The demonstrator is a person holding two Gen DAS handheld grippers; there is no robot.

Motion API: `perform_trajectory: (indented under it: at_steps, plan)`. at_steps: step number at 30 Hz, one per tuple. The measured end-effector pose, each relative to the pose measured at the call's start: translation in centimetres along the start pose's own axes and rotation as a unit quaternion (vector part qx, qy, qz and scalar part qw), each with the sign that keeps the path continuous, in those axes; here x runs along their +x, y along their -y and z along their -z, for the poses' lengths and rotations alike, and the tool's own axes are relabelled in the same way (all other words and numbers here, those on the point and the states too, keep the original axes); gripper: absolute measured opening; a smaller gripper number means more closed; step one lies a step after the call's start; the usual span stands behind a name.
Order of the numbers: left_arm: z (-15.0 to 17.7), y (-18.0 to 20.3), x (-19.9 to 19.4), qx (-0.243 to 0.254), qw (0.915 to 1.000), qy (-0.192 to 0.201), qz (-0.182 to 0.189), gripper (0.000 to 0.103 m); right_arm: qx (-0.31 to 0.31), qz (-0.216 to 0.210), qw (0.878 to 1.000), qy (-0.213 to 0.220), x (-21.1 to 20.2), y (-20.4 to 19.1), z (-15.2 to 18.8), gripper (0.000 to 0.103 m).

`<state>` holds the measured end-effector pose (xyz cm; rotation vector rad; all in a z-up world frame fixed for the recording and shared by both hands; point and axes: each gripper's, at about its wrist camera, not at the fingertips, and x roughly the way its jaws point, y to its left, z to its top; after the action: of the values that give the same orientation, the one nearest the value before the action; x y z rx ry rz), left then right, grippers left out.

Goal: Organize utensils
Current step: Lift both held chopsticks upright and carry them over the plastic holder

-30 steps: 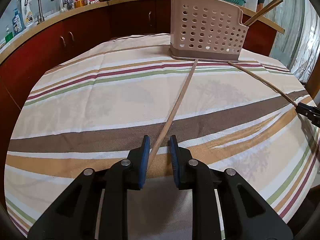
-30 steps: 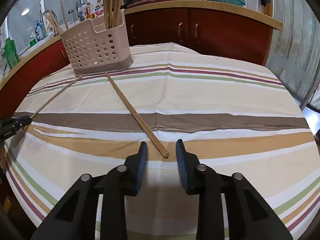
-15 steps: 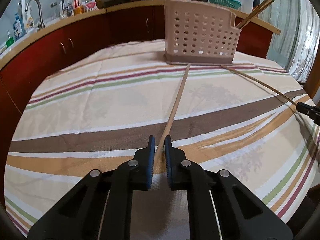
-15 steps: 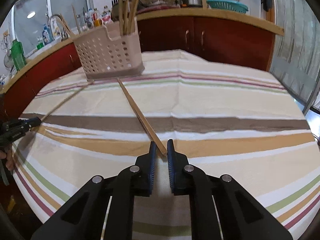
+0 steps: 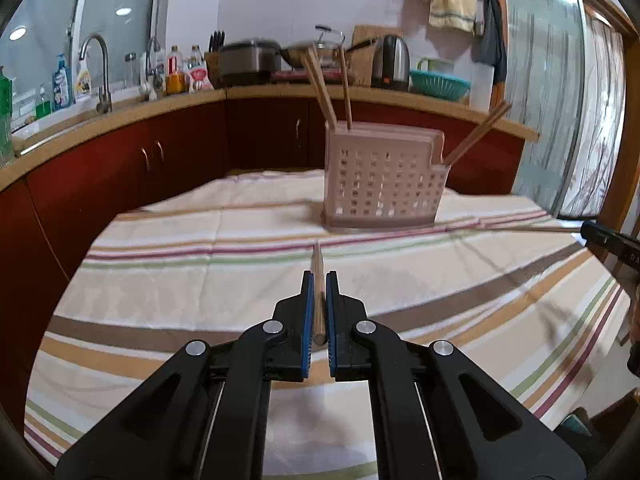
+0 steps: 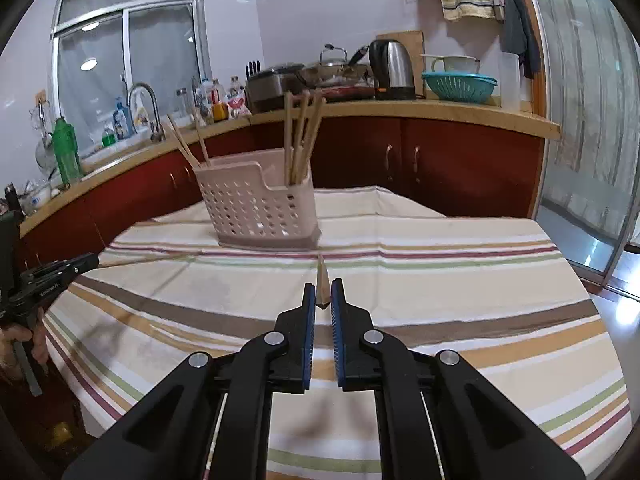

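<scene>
Both chopsticks now hang lifted; left gripper (image 5: pixel 319 312) clenches one (image 5: pixel 318 276), right gripper (image 6: pixel 323 312) another (image 6: pixel 322 280); basket (image 5: pixel 384 184) at 12; thin end-grips may pivot.

Hardly any writing can be read here. At the far left edge of the right wrist view, the other gripper (image 6: pixel 60 276) carries a short line of small pale print along its black side, too small to make out. At the far right edge of the left wrist view, a black gripper (image 5: pixel 612 240) shows a few pale letters, cut off by the frame edge and not legible. On the counter in the upper left, bottles (image 5: pixel 64 84) bear coloured labels, but their words are blurred.
</scene>
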<state>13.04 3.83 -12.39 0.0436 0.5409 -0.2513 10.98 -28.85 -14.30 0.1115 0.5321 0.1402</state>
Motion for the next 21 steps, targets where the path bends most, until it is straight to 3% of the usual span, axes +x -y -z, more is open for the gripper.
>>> perform_trajectory:
  at_steps: [10,21]
  plan:
    - [-3.1,0.5,-1.3,-0.005,0.9984,0.056,0.002,0.006,-0.007,-0.011,0.999,0.029,-0.4,-0.9,-2.1,0.009]
    - [-6.5,0.5,-1.2,-0.007,0.9966,0.081,0.013,0.006,-0.028,-0.022,0.998,0.05,0.1,-1.8,-5.6,0.007]
